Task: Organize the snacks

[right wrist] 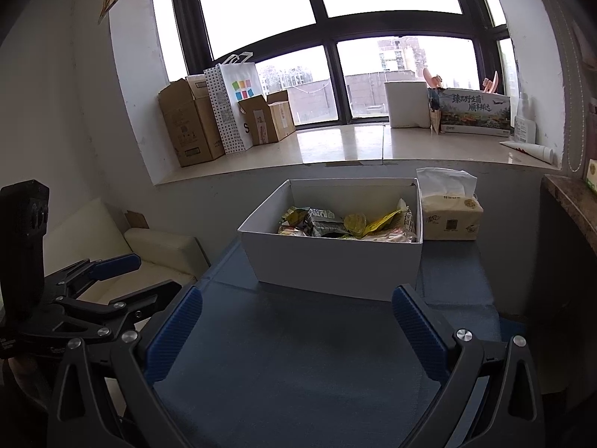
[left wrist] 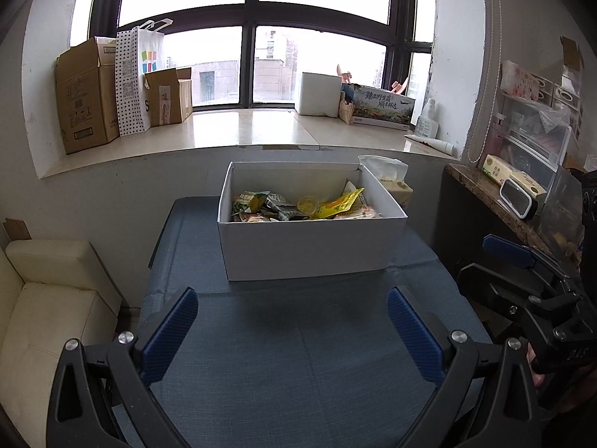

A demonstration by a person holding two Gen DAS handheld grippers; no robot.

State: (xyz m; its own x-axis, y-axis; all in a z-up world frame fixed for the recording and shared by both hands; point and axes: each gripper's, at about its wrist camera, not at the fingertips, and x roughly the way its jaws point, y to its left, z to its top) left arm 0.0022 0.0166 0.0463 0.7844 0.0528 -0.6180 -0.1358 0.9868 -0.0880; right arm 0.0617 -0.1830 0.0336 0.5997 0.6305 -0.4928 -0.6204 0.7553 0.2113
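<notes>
Left gripper [left wrist: 292,330]: held level above the blue tablecloth [left wrist: 298,354], lower frame; jaws spread wide, nothing gripped.
Right gripper [right wrist: 296,330]: posed likewise, jaws apart, empty.
Snacks [left wrist: 298,207]: piled inside the white box [left wrist: 309,250], frame centre.

We faced a dark-framed window [left wrist: 248,37] flooding overcast daylight onto a pale stone sill [left wrist: 242,130]. White walls [right wrist: 74,112] flanked it; a cream sofa [left wrist: 48,298] sat left, a dark-topped counter [left wrist: 485,194] right.
</notes>
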